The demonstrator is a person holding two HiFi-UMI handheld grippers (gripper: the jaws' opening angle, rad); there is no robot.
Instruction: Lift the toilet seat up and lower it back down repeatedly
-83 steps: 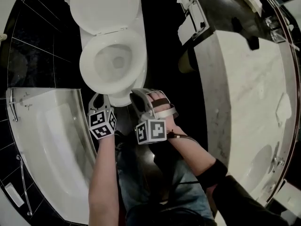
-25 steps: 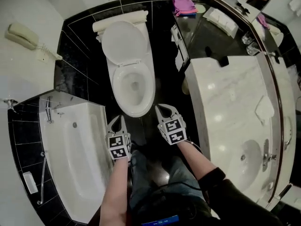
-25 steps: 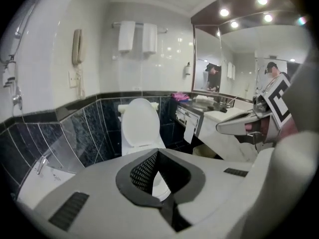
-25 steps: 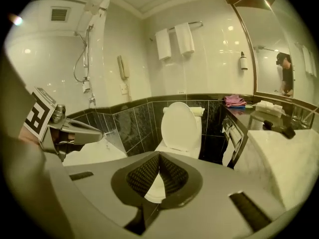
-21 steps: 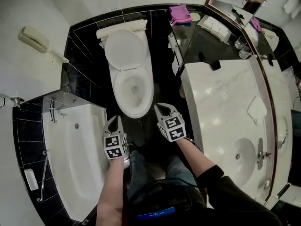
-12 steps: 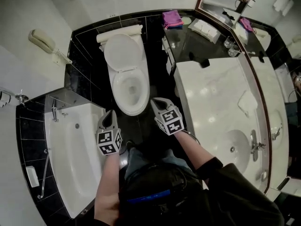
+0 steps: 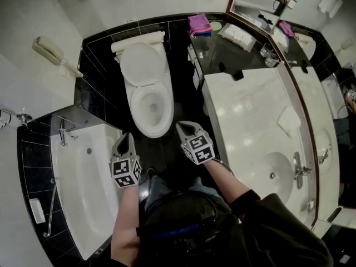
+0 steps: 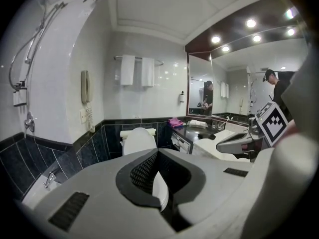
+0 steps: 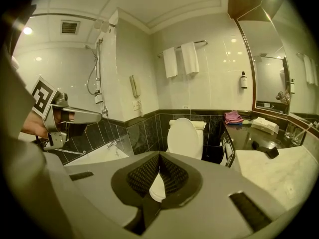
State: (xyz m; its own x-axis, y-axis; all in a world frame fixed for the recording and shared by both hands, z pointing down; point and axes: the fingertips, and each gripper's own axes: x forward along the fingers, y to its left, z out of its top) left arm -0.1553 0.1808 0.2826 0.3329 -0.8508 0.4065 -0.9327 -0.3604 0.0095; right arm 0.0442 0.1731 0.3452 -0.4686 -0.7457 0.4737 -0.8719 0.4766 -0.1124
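Observation:
The white toilet (image 7: 149, 102) stands against the black tiled wall, its lid (image 7: 143, 63) upright. I cannot tell whether the white ring (image 7: 135, 105) round the bowl is the seat or the rim. Both grippers hang short of the bowl's front and touch nothing. My left gripper (image 7: 127, 137) is off the bowl's front left and my right gripper (image 7: 180, 127) off its front right. The left gripper (image 8: 157, 152) is shut and empty, with the lid (image 8: 138, 141) beyond it. The right gripper (image 9: 159, 156) is shut and empty too, pointing at the lid (image 9: 185, 137).
A bathtub (image 7: 83, 182) lies on the left. A marble vanity (image 7: 250, 121) with a sink (image 7: 278, 174) runs along the right. A wall phone (image 7: 53, 52) hangs at left, a pink cloth (image 7: 199, 24) lies on the dark counter, and towels (image 9: 182, 59) hang above the toilet.
The head view has pulled up and back, so more of the bathroom shows. Both grippers have drawn back from the bowl's front rim. The lid stays upright.

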